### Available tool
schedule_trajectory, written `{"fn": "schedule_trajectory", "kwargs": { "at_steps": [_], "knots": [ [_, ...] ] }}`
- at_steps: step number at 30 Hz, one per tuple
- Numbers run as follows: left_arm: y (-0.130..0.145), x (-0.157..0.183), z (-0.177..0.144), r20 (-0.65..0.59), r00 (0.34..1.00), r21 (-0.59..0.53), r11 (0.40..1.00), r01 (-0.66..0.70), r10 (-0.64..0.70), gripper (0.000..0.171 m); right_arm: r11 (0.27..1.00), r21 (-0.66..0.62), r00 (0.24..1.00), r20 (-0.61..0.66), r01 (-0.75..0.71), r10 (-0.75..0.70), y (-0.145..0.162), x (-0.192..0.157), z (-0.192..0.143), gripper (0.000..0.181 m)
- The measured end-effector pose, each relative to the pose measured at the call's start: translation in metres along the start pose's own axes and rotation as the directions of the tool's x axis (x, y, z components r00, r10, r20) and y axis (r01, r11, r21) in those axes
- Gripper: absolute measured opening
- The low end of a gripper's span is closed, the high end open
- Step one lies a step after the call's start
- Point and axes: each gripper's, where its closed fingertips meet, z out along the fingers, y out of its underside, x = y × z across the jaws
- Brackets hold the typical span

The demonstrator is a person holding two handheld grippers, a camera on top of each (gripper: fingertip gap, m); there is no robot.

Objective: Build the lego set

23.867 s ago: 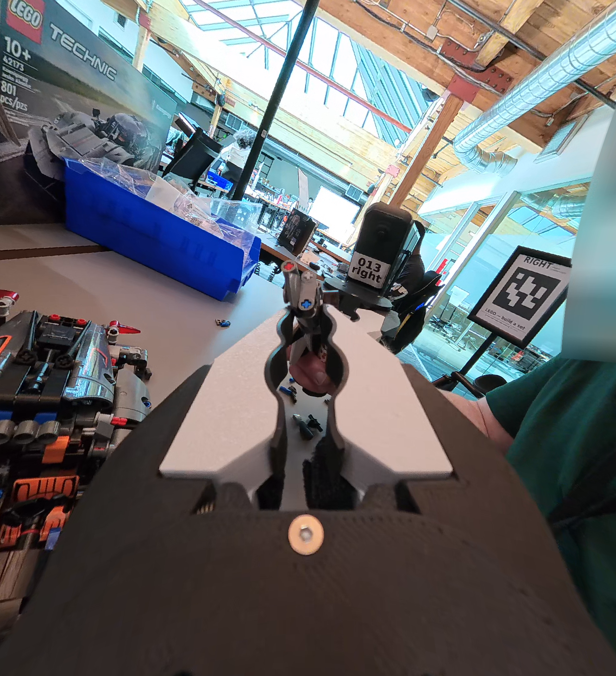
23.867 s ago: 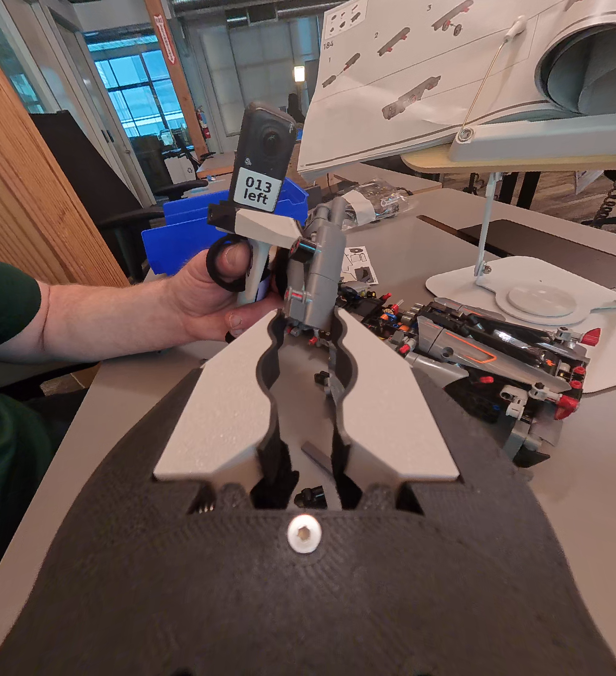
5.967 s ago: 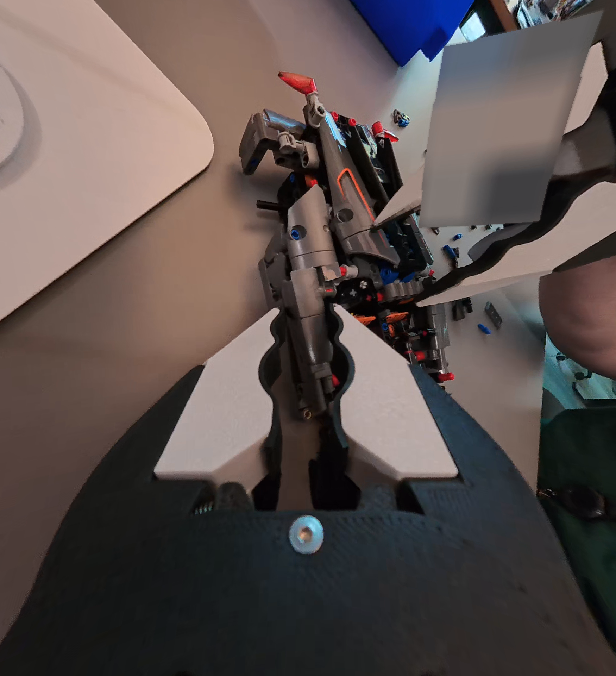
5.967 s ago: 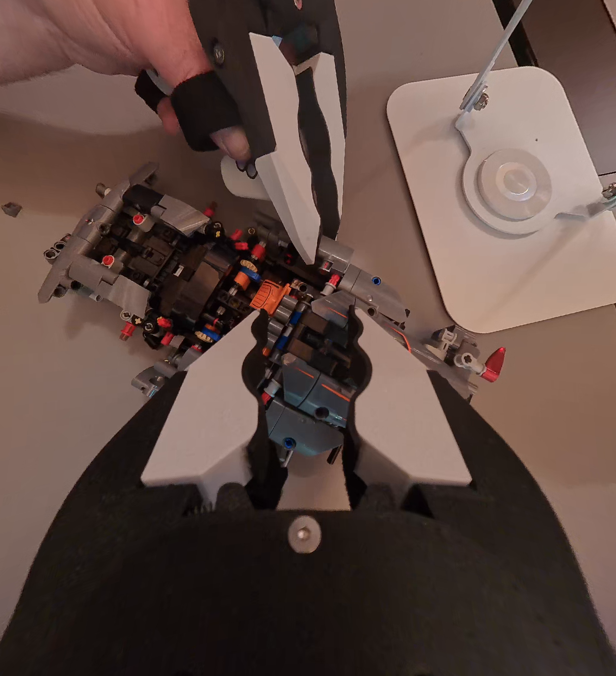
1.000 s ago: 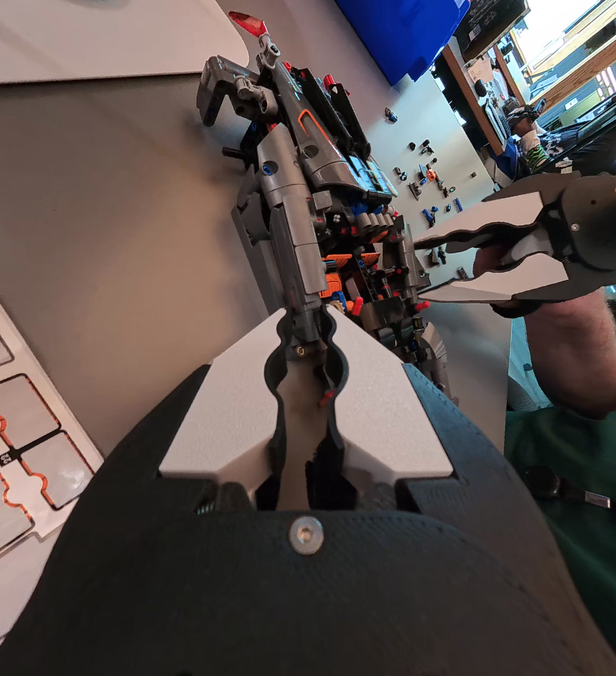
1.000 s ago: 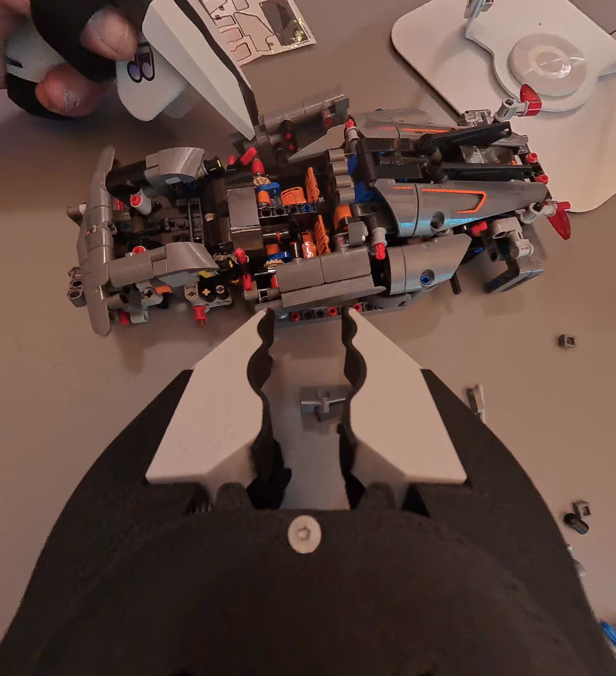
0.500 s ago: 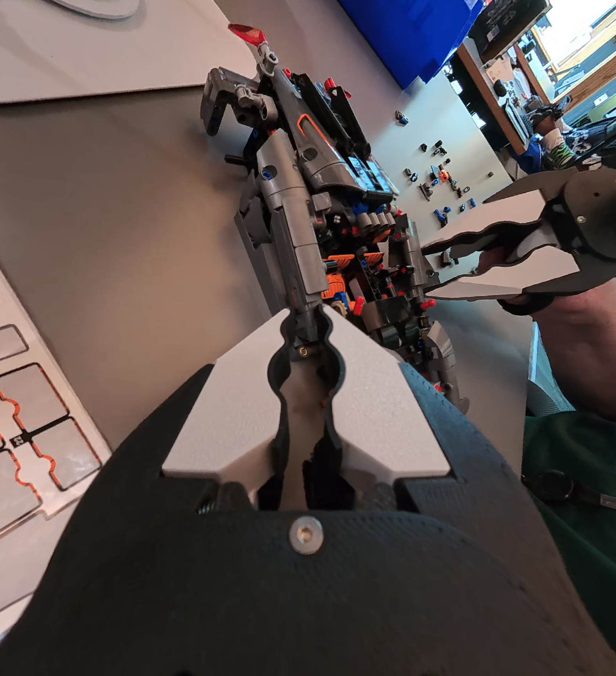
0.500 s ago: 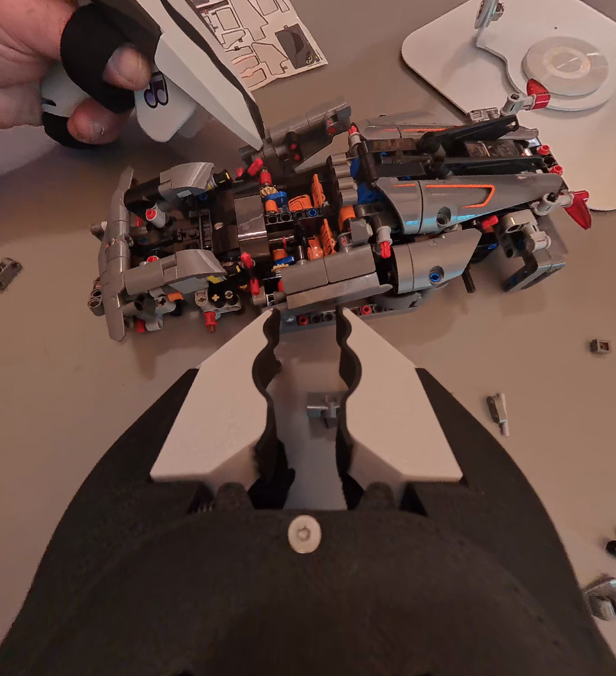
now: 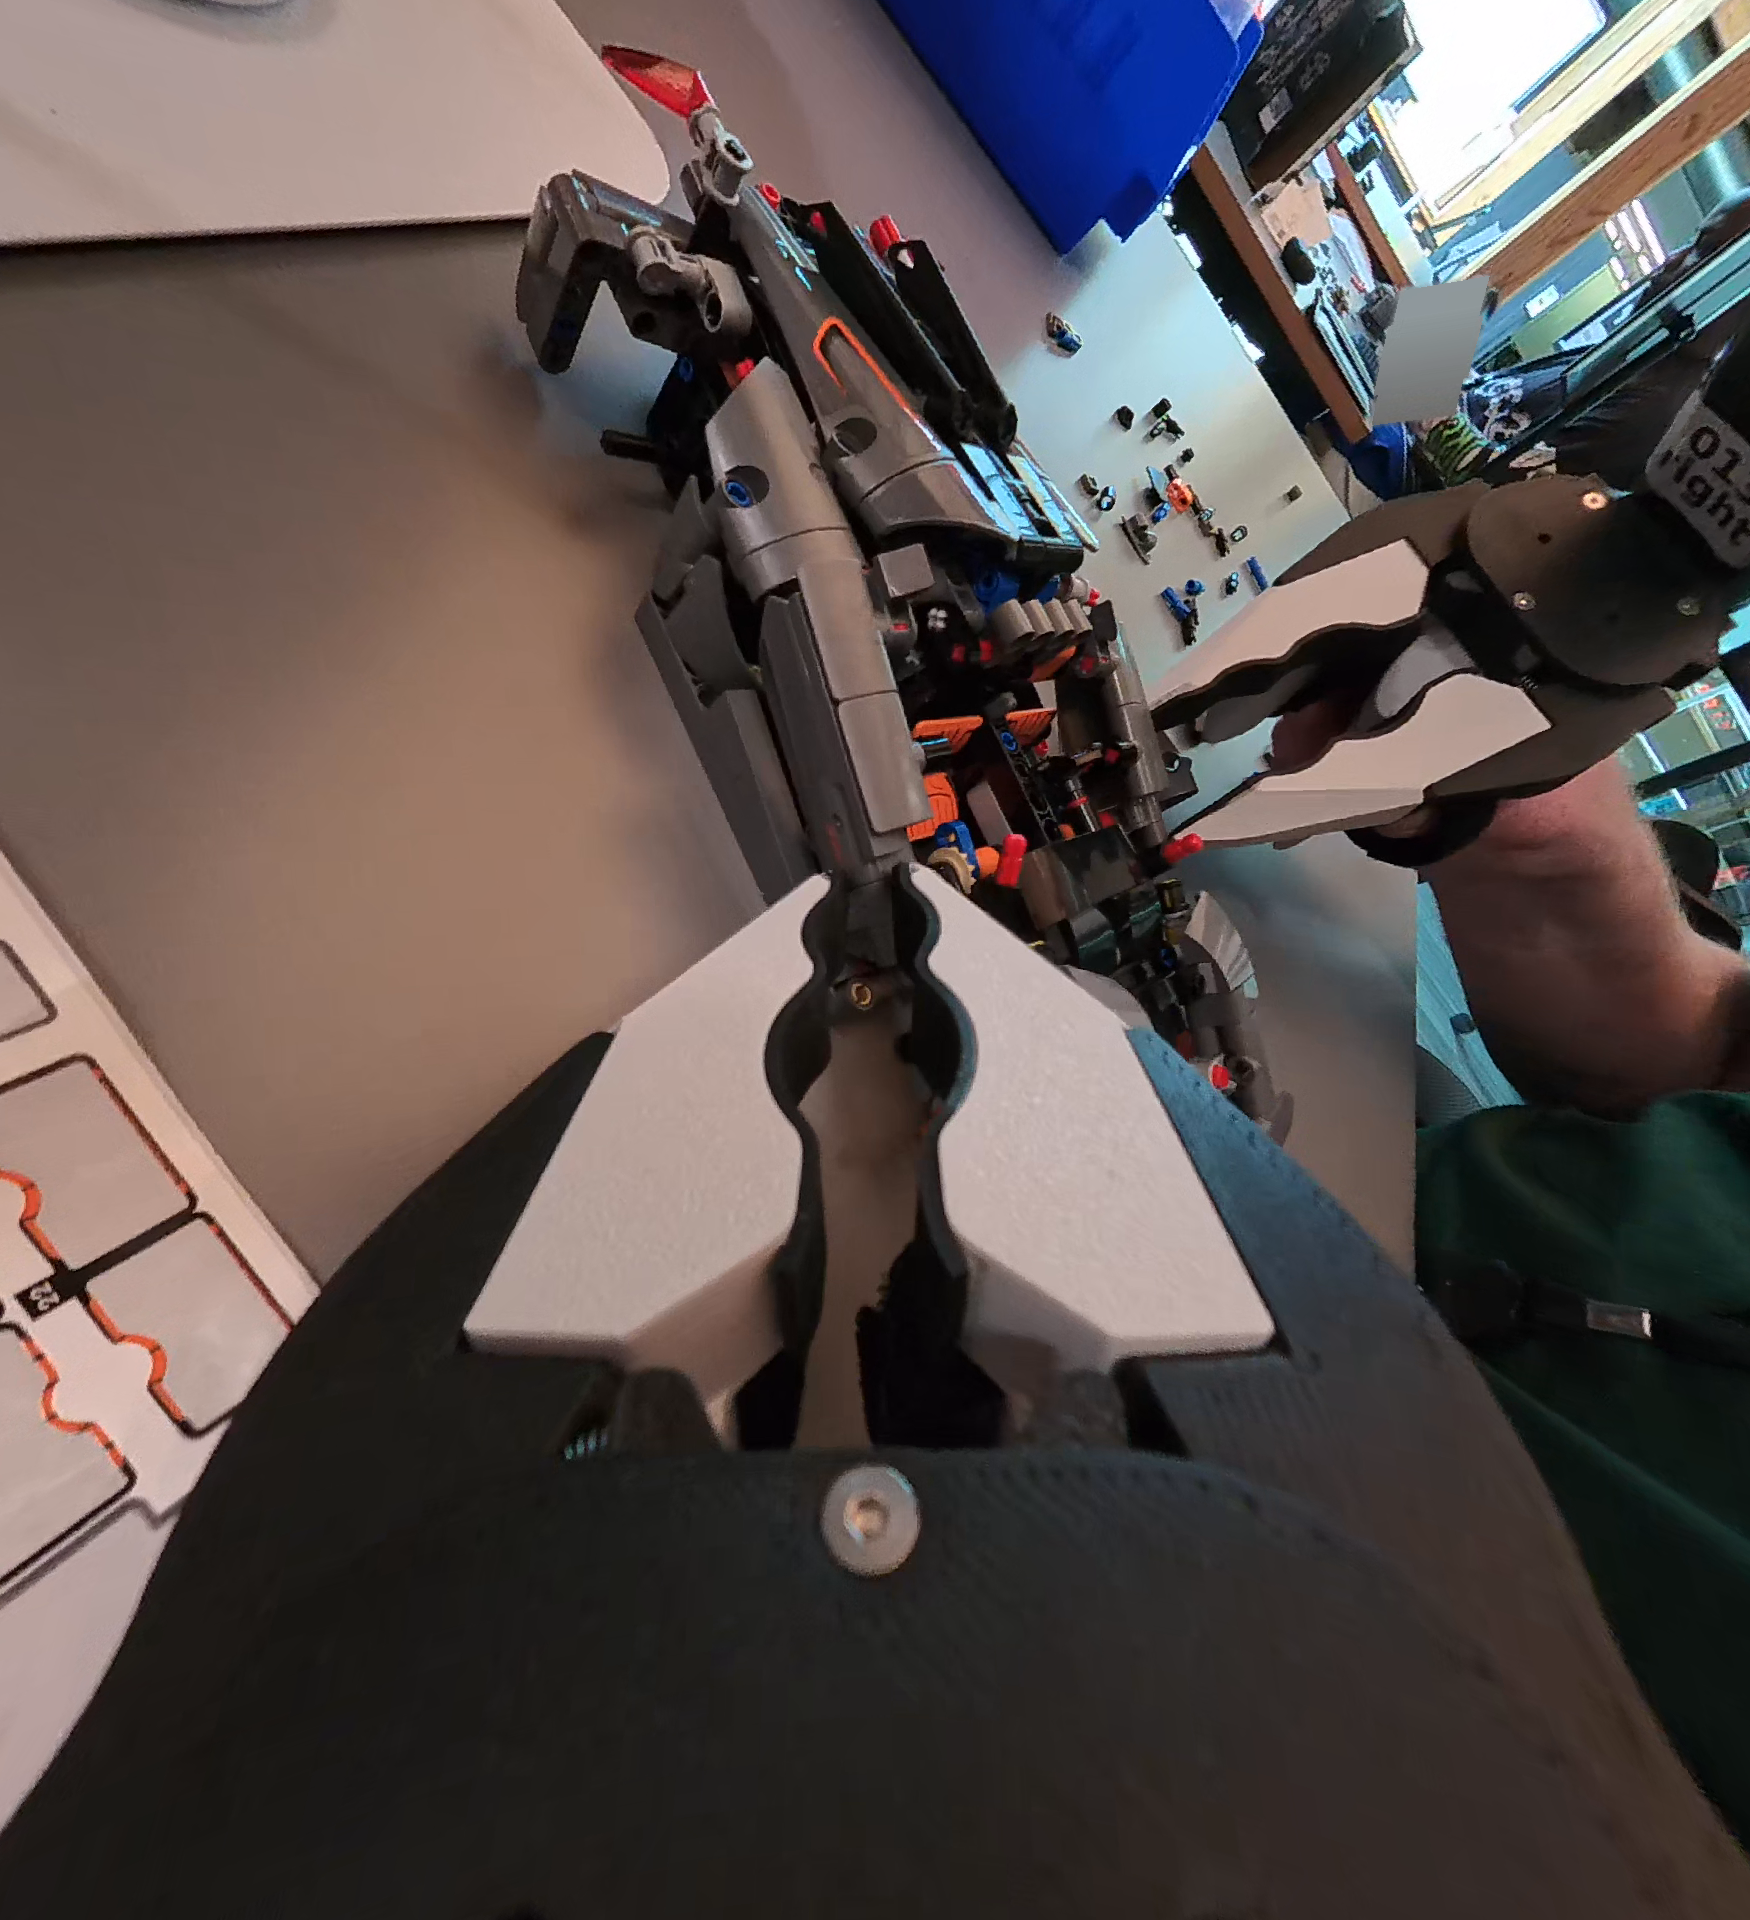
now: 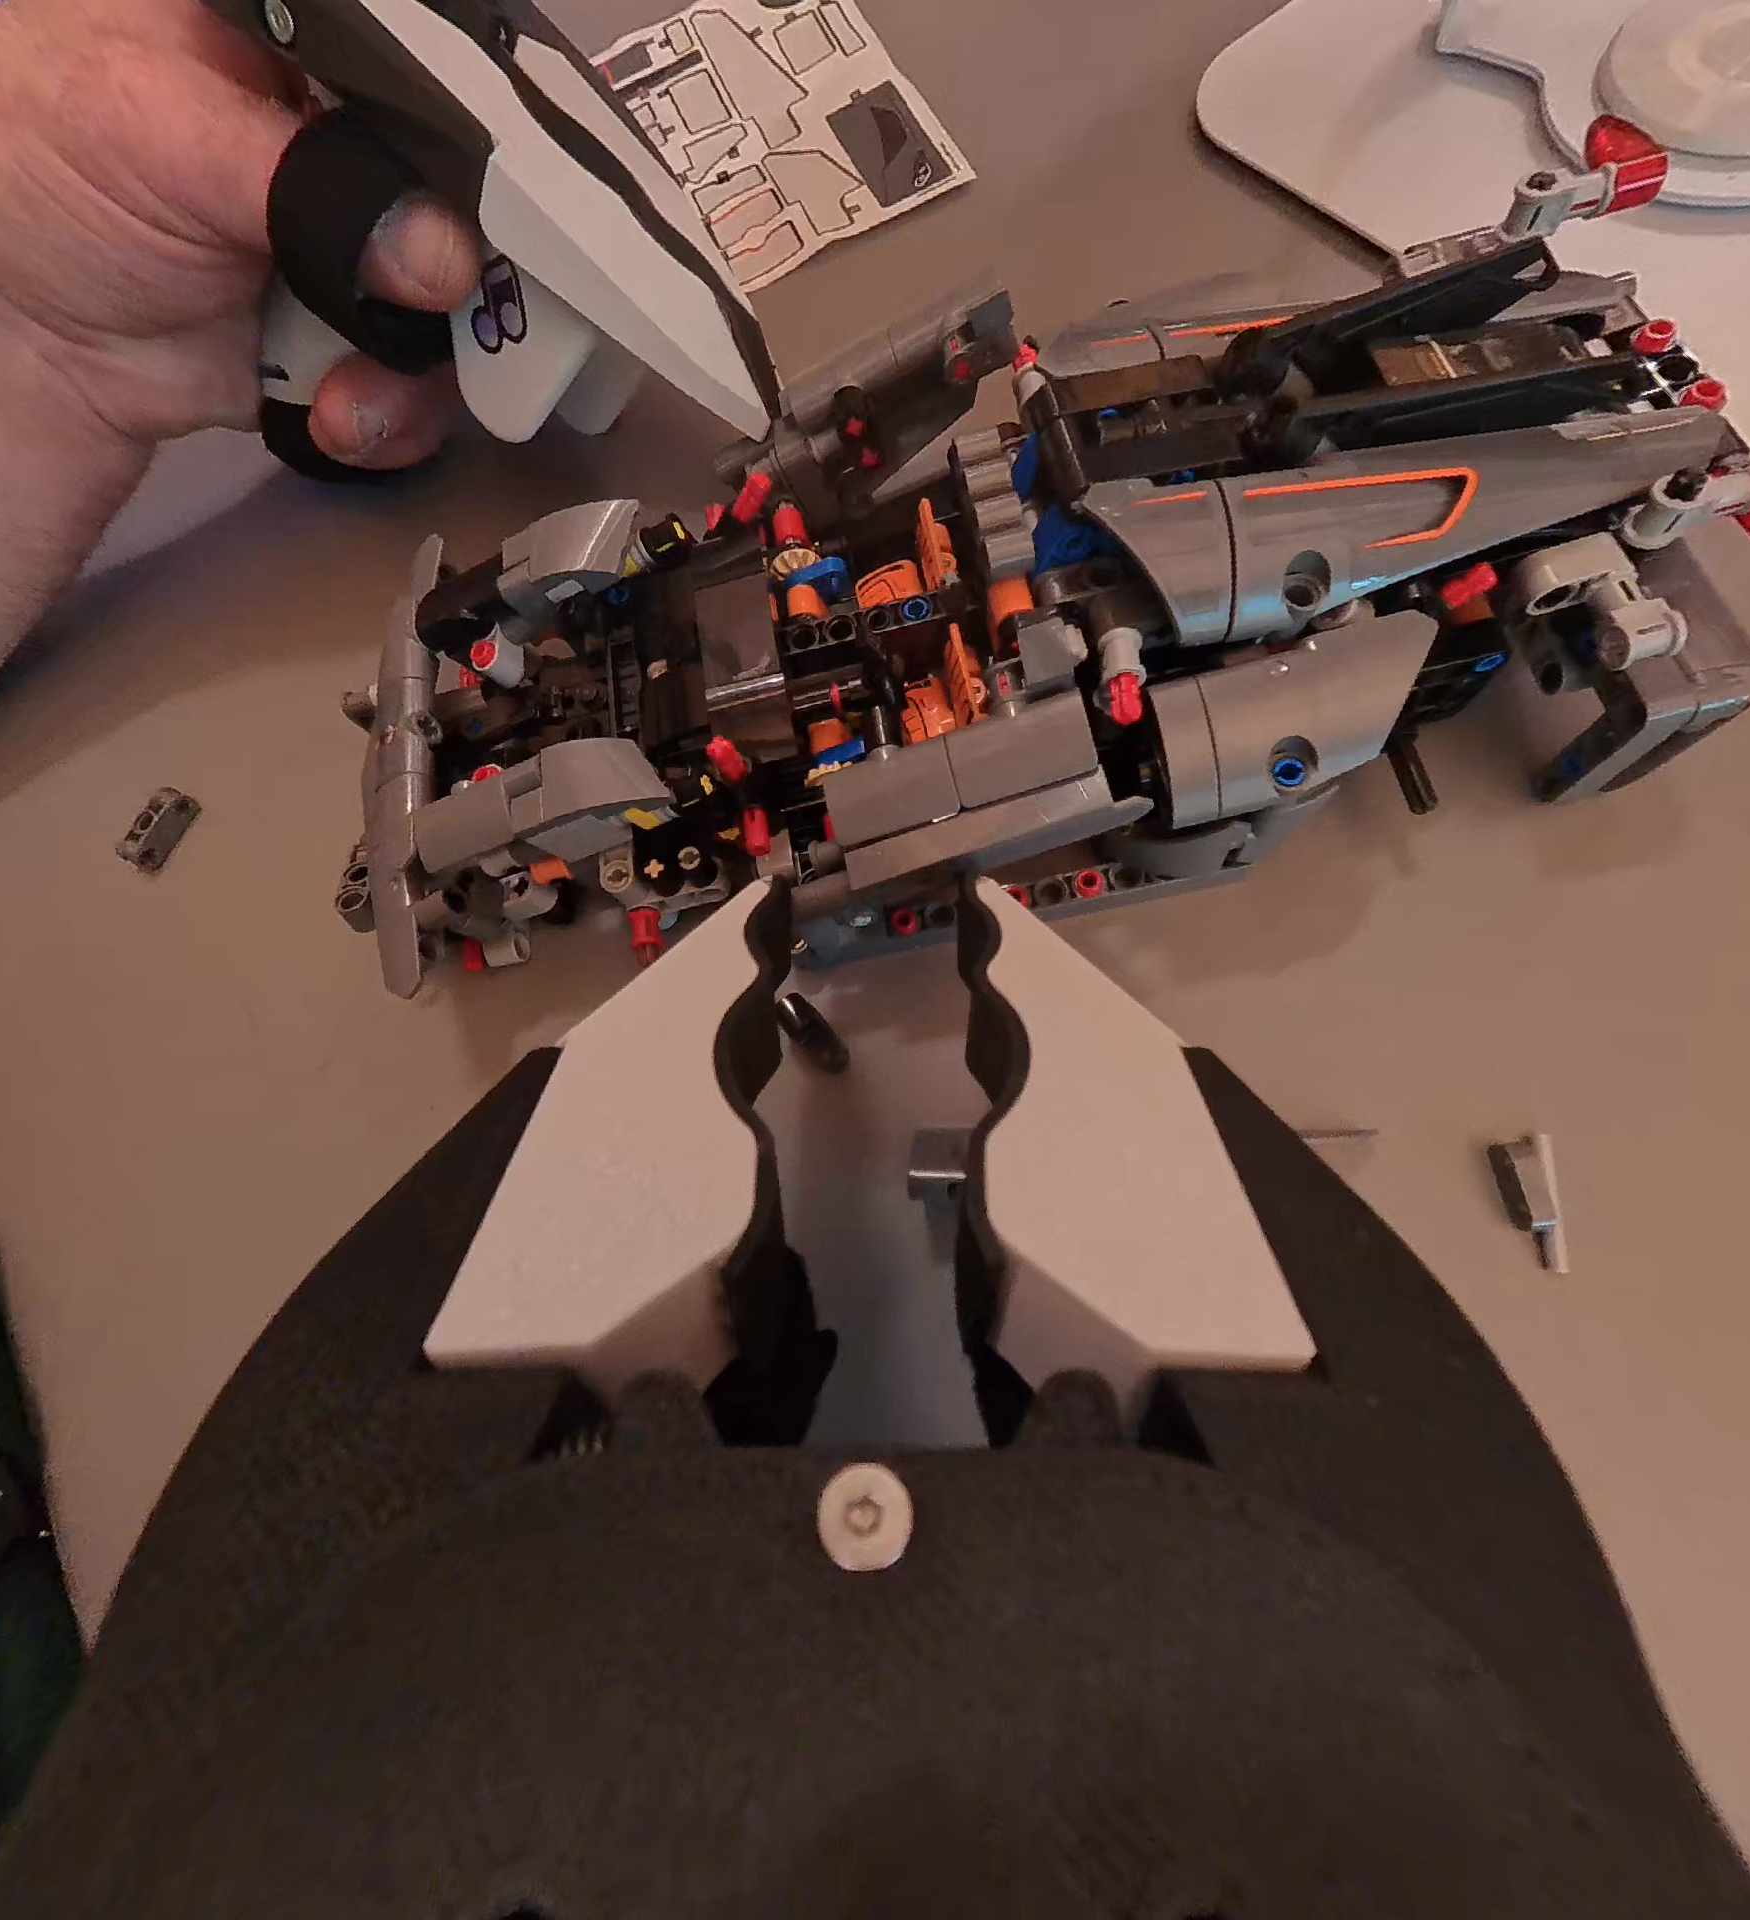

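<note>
Left hand-held gripper (image 9: 869,914) pinches car model (image 10: 1006,665) side panel edge.

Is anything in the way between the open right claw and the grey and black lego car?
Nothing visible blocks it. The right gripper is open, its tips right at the near edge of the grey and black lego car. A small black pin and a small grey piece lie on the table under its fingers.

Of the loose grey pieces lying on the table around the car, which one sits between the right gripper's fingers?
The small grey connector, lying against the right gripper's right-hand finger. The other grey pieces lie outside the fingers.
</note>
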Motion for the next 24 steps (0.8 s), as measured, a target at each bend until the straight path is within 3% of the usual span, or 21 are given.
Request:
{"fn": "schedule_trajectory", "kwargs": {
  "at_steps": [15,24],
  "knots": [
    [0.0058,0.0,0.0024,-0.025,1.0,-0.073,0.997,-0.001,-0.001,0.017,0.999,0.027,0.998,0.054,-0.042,0.04,-0.0001,-0.0022,0.0015,0.029],
    [0.006,0.0007,0.0037,-0.01,0.999,-0.062,0.997,-0.035,0.035,0.015,0.996,0.061,0.995,0.073,-0.067,0.062,-0.0012,-0.0007,0.0029,0.026]
  ]
}}
